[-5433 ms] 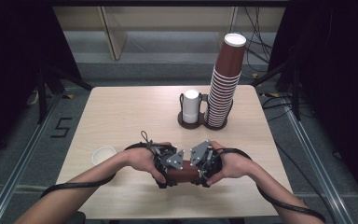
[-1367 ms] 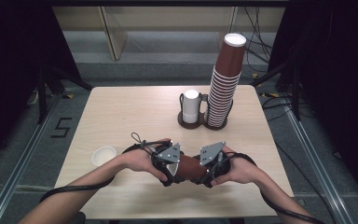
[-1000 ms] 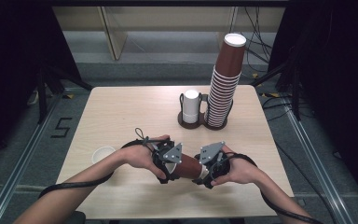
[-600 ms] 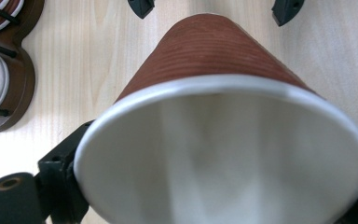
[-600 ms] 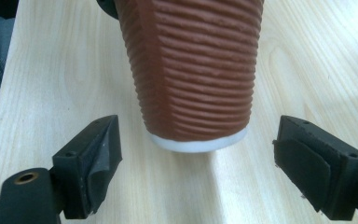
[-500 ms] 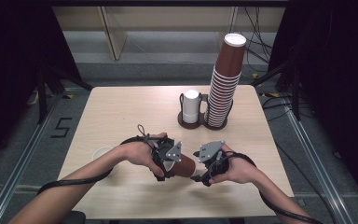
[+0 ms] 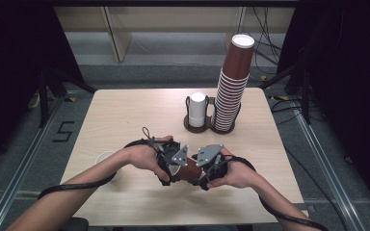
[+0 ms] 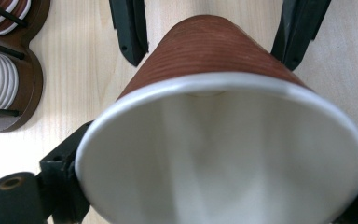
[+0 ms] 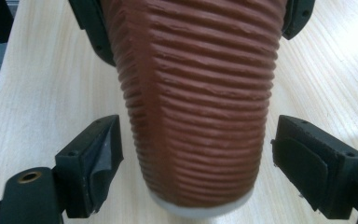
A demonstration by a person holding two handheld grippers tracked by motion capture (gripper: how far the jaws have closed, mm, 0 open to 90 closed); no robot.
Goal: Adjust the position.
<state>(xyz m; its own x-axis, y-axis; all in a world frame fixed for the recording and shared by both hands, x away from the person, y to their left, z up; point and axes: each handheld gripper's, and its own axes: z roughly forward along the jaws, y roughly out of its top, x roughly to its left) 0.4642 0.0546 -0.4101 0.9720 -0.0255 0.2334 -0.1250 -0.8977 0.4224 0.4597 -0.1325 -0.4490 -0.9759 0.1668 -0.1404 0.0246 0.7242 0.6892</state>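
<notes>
The brown ribbed paper cup (image 7: 189, 171) lies on its side between my two tools, just above the near middle of the surface (image 7: 125, 115). Its long axis runs across the surface: the white-rimmed mouth faces my left tool (image 7: 169, 166), and the narrow base faces my right tool (image 7: 207, 173).

The left gripper view looks straight into the cup's white interior (image 8: 223, 158). My left tool's black fingers (image 8: 60, 172) sit tight against the rim on both sides, so the left tool is gripping the cup at its mouth end. The same view shows the far tool's fingers (image 8: 129, 28) flanking the tapered base.

The right gripper view shows the ribbed outer wall (image 9: 196, 107) and the white bottom edge, which the left gripper view hides. My right tool's pads (image 9: 98, 158) stand clear of the wall on either side with a visible gap, so the right tool is open around the base. Its jaws have just been closing, with the cup between them.

The high view adds the surroundings. A dark holder (image 7: 207, 126) at the far side carries a short white stack (image 7: 197, 108) and a tall stack of brown cups (image 7: 231, 84). A white lid (image 7: 107, 158) lies near the left edge, beside my left forearm.
</notes>
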